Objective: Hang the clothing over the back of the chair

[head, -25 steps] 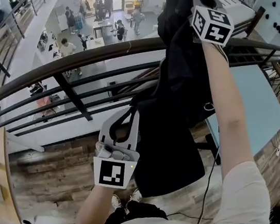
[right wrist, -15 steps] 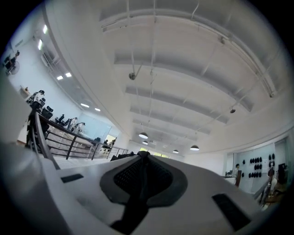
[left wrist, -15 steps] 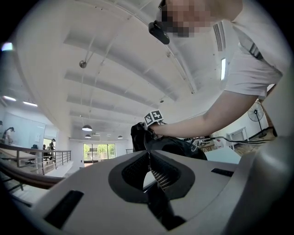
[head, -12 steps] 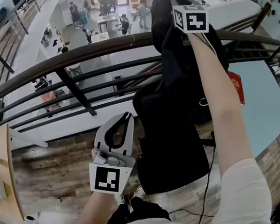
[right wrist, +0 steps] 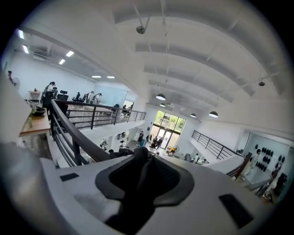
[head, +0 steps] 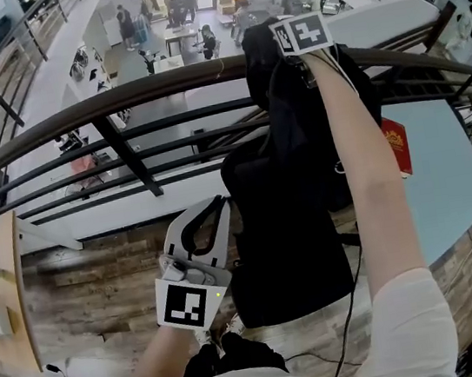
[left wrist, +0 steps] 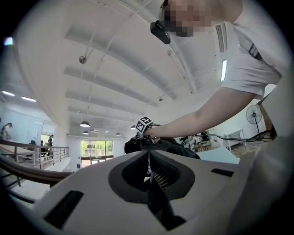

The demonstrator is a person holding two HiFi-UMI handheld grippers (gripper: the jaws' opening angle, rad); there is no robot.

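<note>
Hovering just left of the chair (head: 277, 256), the left gripper (head: 219, 205) has its fingers closed together, with nothing I can make out between them. Black clothing (head: 322, 118) lies over the top of the chair back and hangs down its right side. At the chair top, the right gripper (right wrist: 140, 158) has just been opening its fingers. A fold of the clothing sits between them, apparently loose rather than pinched.

The clothing looks soft, light and limp, so it should drape and slide rather than keep a shape. I judge the collar or shoulder seam the best hold, with the weight spread evenly across the chair back so it cannot slip off.

Against a second ago, the right gripper has dropped from high above the chair to its top, and the bunched clothing has sunk with it. The left gripper is about where it was.
</note>
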